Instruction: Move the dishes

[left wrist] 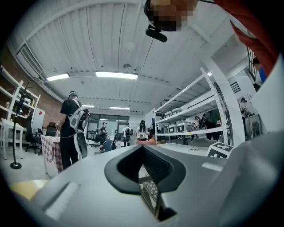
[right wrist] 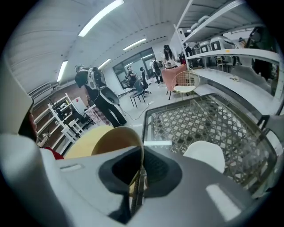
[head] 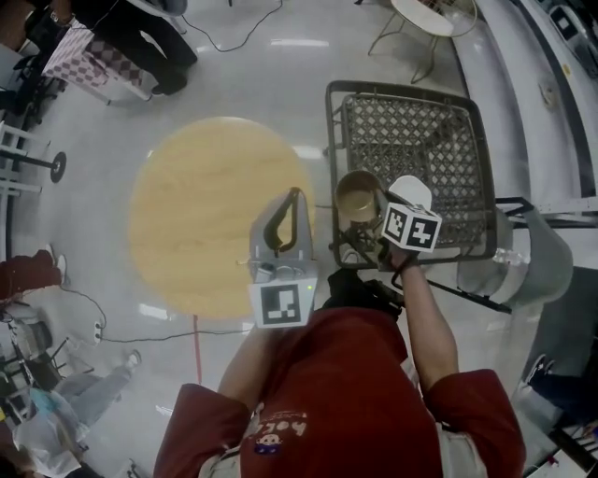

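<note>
My right gripper is shut on the rim of a tan bowl and holds it over the near left corner of a wire mesh basket. In the right gripper view the bowl stands on edge, its rim pinched between the jaws of the right gripper. A white dish lies in the basket just right of the bowl, and it also shows in the right gripper view. My left gripper hovers over the right edge of the round wooden table, shut and empty.
A person stands beyond the table by a checked cloth. A wire chair is past the basket. A grey seat sits right of it. Cables run across the floor. Shelving lines one side.
</note>
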Demonstrator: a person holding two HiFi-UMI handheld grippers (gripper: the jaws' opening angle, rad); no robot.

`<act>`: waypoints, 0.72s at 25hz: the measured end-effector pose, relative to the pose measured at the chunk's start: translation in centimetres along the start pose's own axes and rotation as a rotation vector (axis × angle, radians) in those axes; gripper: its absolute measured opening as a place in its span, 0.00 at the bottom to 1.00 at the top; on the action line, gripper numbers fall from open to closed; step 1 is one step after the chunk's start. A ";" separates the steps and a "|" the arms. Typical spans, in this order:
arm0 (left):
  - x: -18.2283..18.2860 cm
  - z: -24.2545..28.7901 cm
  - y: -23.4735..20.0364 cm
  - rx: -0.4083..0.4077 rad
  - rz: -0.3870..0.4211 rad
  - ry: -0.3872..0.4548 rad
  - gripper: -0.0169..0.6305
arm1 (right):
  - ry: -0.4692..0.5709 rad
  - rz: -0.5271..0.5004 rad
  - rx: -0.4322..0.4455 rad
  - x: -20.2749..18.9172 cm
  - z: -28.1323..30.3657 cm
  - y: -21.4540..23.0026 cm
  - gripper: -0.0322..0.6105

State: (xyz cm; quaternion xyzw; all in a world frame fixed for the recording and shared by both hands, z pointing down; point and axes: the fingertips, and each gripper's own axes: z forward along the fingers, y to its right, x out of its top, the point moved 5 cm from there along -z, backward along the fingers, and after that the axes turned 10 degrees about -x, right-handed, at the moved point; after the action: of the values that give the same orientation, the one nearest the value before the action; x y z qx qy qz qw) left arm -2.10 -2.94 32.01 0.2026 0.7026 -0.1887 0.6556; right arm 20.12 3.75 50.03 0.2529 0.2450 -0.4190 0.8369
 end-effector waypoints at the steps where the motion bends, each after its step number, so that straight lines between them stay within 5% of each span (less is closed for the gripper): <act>1: 0.0 0.3 0.4 -0.010 -0.003 -0.001 0.04 | -0.002 0.009 -0.008 -0.1 -0.2 0.6 0.08; 18: -3.1 4.4 5.5 -0.111 0.003 -0.079 0.04 | -0.097 0.089 -0.042 -4.3 2.3 6.2 0.08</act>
State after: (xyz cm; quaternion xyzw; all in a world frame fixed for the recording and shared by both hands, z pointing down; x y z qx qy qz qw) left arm 4.74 -0.69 34.75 0.1596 0.6852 -0.1564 0.6932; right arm 23.44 8.01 55.80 0.2253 0.2015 -0.3879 0.8707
